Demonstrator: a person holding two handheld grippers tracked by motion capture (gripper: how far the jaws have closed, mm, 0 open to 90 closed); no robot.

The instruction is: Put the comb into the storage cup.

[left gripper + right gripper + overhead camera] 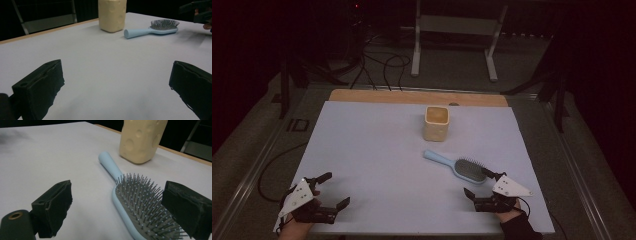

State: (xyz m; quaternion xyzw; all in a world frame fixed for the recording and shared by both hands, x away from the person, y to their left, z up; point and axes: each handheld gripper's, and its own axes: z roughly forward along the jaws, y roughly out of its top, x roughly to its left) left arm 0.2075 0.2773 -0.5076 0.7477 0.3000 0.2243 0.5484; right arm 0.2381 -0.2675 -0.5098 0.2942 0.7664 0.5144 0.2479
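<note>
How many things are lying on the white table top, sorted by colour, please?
Light blue: 1, the hairbrush
Cream: 1, the holder
Total: 2

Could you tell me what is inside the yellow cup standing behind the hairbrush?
From the high view, the yellow cup opens upward and its visible interior looks bare. Its near wall hides the bottom, so something small lying there cannot be ruled out. The hairbrush lies outside it on the table.
</note>
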